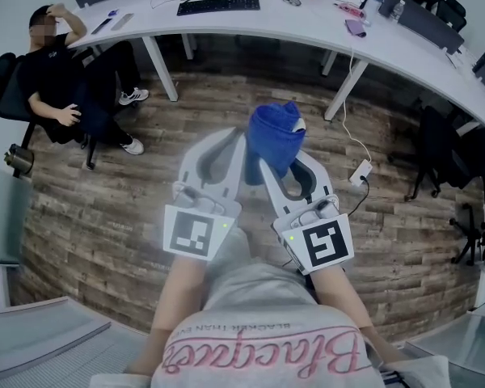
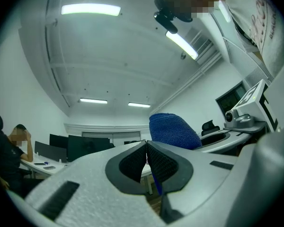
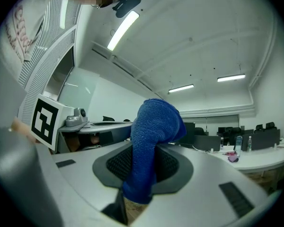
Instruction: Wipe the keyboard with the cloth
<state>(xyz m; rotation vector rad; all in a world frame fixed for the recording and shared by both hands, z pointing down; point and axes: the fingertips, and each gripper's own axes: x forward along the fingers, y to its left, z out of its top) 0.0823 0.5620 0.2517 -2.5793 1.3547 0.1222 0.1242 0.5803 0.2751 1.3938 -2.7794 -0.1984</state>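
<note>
A black keyboard (image 1: 218, 6) lies on the long white desk (image 1: 323, 35) far ahead of me. The blue cloth (image 1: 275, 140) is bunched up and stands out of my right gripper (image 1: 272, 165), which is shut on it; in the right gripper view the cloth (image 3: 149, 145) fills the gap between the dark pads. My left gripper (image 1: 236, 142) is held beside it, shut with nothing between its pads (image 2: 132, 163). In the left gripper view the cloth (image 2: 174, 130) shows just to the right. Both grippers are held up over the wooden floor, well short of the desk.
A person (image 1: 65, 79) sits on an office chair at the left by the desk. Monitors, cables and small items lie along the desk. A white power strip (image 1: 360, 172) lies on the floor, and dark chairs (image 1: 444, 152) stand at the right.
</note>
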